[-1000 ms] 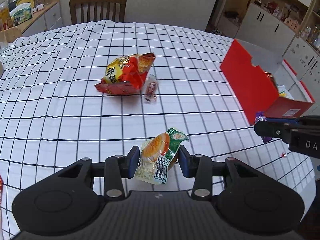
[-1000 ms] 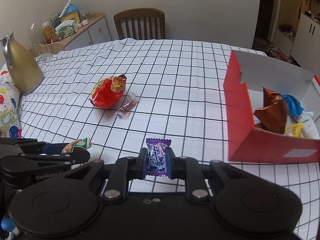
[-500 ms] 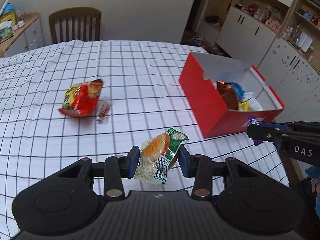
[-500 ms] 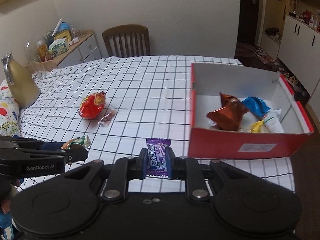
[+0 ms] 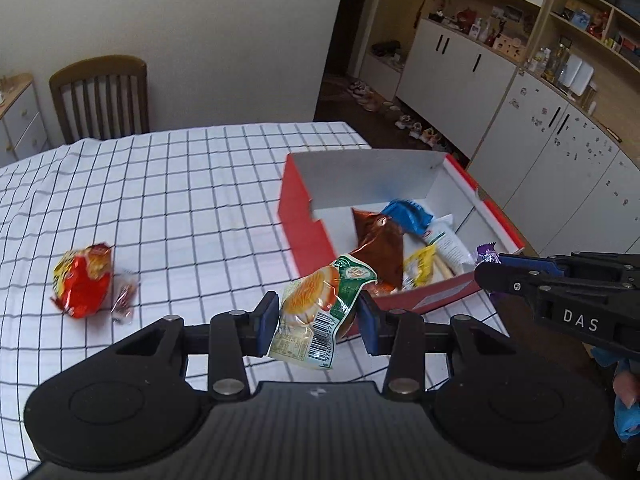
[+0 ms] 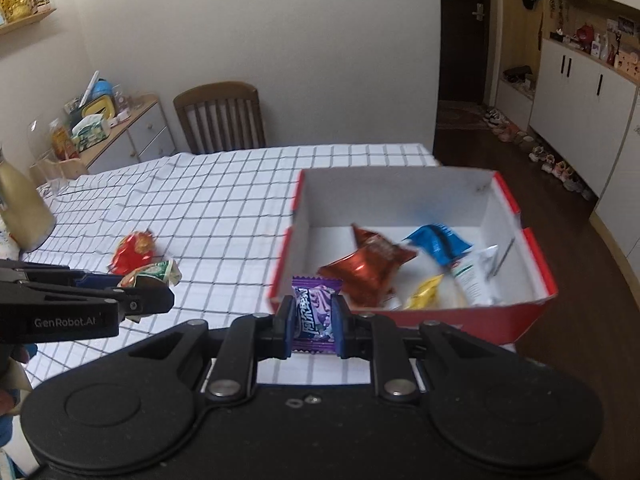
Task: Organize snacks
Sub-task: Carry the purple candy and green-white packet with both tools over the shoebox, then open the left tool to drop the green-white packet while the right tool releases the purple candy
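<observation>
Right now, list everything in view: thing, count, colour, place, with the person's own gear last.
box: 1, red outside, white inside, on the table's right end.
snacks in the box: brown packet, blue packet, yellow packet, white packet.
chip bag: 1, red and yellow, on the tablecloth, left.
small wrapped candy: 1, clear wrapper, beside the chip bag.
tablecloth: 1, white with black grid.
chair: 1, brown wood, behind the table.
jug: 1, gold, far left.
green-orange packet: 1, held in the left gripper.
purple candy: 1, held in the right gripper.
</observation>
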`<control>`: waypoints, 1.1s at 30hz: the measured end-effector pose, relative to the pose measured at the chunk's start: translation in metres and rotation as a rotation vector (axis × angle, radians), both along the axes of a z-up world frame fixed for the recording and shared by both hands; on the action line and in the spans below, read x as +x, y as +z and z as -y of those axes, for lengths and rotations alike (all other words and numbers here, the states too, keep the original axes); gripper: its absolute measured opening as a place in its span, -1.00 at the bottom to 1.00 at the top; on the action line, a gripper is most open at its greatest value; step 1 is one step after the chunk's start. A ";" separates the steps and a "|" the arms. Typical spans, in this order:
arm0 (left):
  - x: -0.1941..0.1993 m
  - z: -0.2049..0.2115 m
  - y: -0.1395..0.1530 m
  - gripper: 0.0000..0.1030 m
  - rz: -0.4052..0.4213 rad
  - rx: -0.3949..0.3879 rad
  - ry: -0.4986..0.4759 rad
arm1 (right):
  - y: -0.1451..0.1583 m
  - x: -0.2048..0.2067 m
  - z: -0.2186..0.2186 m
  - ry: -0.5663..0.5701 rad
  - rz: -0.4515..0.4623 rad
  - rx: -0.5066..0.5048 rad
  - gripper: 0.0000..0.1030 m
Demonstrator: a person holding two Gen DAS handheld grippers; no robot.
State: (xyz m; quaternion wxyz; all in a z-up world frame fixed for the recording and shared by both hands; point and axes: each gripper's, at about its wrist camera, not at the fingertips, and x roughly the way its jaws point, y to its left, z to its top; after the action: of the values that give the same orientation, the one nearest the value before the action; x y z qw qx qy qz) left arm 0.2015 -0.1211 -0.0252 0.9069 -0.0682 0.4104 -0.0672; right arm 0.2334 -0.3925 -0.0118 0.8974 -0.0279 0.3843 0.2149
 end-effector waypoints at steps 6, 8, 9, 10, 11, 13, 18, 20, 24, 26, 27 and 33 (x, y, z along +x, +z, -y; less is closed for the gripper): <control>0.023 0.028 0.004 -0.21 0.009 0.017 -0.018 | 0.003 0.018 0.028 -0.021 0.022 -0.005 -0.68; 0.031 0.037 0.004 -0.21 0.008 0.022 -0.020 | 0.002 0.024 0.037 -0.027 0.026 -0.009 -0.68; 0.036 0.040 0.004 -0.21 0.007 0.025 -0.018 | 0.002 0.026 0.040 -0.029 0.027 -0.011 -0.68; 0.040 0.044 0.004 -0.21 0.004 0.027 -0.017 | 0.002 0.029 0.044 -0.031 0.027 -0.013 -0.68; 0.045 0.047 0.004 -0.21 0.000 0.029 -0.016 | 0.001 0.032 0.048 -0.032 0.027 -0.016 -0.68; 0.055 0.052 0.004 -0.21 -0.001 0.033 -0.004 | -0.001 0.040 0.057 -0.036 0.024 -0.018 -0.68; 0.079 0.067 0.010 -0.21 0.019 0.056 0.003 | -0.006 0.055 0.072 -0.036 0.016 -0.017 -0.68; 0.089 0.074 0.010 -0.21 0.019 0.063 0.002 | -0.008 0.060 0.077 -0.036 0.016 -0.019 -0.68; 0.109 0.086 0.010 -0.21 0.028 0.081 -0.003 | -0.012 0.072 0.084 -0.035 0.013 -0.019 -0.68; 0.118 0.093 0.010 -0.21 0.038 0.095 -0.011 | -0.013 0.078 0.086 -0.028 0.015 -0.027 -0.68; 0.123 0.096 0.008 -0.21 0.035 0.104 -0.011 | -0.014 0.081 0.088 -0.025 0.015 -0.031 -0.68; 0.154 0.110 -0.003 -0.21 -0.007 0.122 -0.016 | -0.023 0.100 0.096 -0.004 -0.007 -0.044 -0.68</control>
State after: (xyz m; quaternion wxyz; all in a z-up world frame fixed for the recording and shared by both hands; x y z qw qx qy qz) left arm 0.3551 -0.2311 -0.0281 0.9073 -0.0100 0.4175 -0.0490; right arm 0.3329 -0.4881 -0.0346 0.8957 -0.0459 0.3921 0.2047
